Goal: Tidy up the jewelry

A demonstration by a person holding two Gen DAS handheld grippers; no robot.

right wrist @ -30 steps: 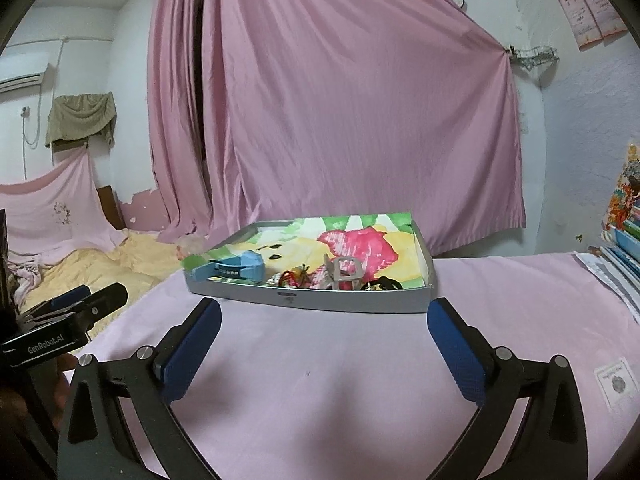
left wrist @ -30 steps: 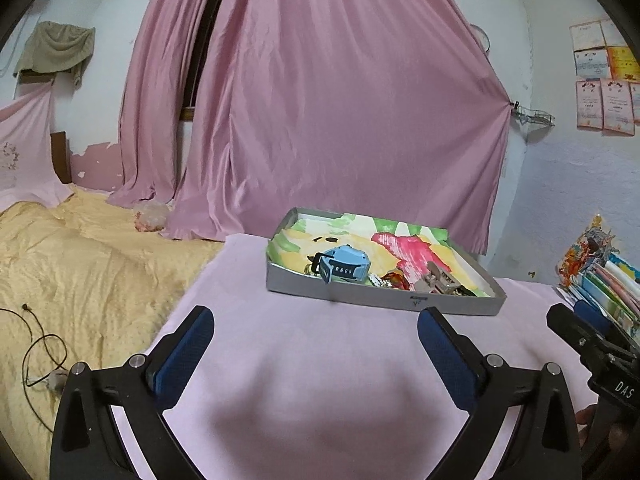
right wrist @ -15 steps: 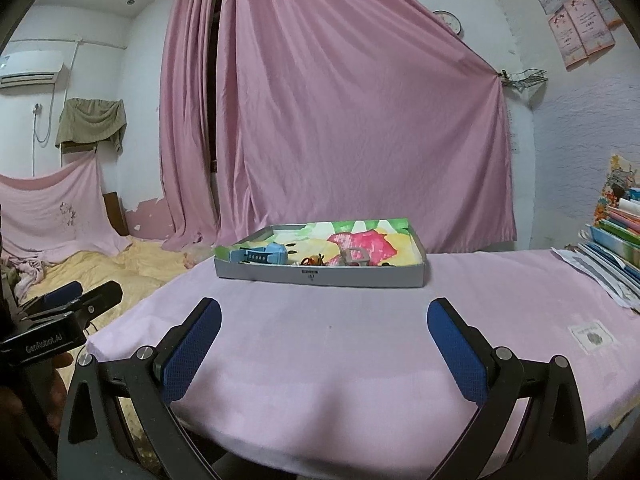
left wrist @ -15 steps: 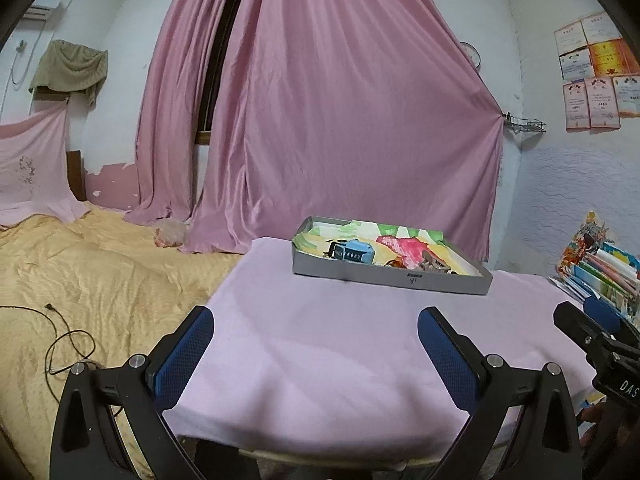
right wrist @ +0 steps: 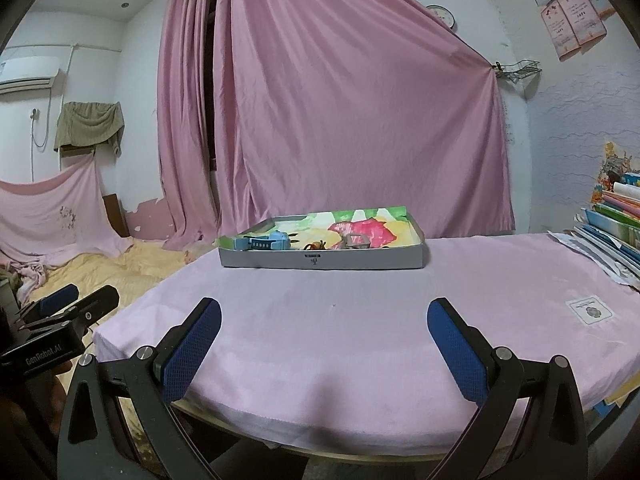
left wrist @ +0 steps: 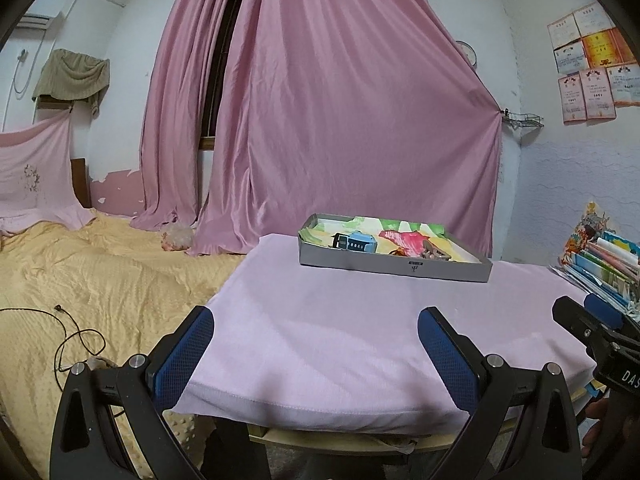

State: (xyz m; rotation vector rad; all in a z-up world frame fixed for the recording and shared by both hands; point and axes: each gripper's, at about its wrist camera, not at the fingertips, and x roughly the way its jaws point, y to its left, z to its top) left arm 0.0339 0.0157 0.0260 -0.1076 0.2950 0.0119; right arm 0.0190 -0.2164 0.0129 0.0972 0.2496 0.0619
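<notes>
Pink curtain (left wrist: pixel 340 120) behind table w/ pink cloth (left wrist: pixel 340 328). Yellow blanket (left wrist: pixel 80 288) on the left, black cable (left wrist: pixel 72 340) on it. Books (right wrist: pixel 616 224) stacked on the right; papers (left wrist: pixel 592 68) on wall.

Right gripper (right wrist: pixel 322 344) at lower centre, jaws spread wide, empty, above the near edge of the pink-covered table (right wrist: pixel 360 312). Grey tray (right wrist: pixel 320 259) at mid-frame, holding a blue watch (right wrist: pixel 266 243) and small jewelry pieces. Left gripper (right wrist: pixel 60 312) at lower left. Stacked books (right wrist: pixel 616 224) at right edge.

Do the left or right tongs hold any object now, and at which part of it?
Nothing is held. The left tongs and right tongs are both open and empty above the pink cloth.
</notes>
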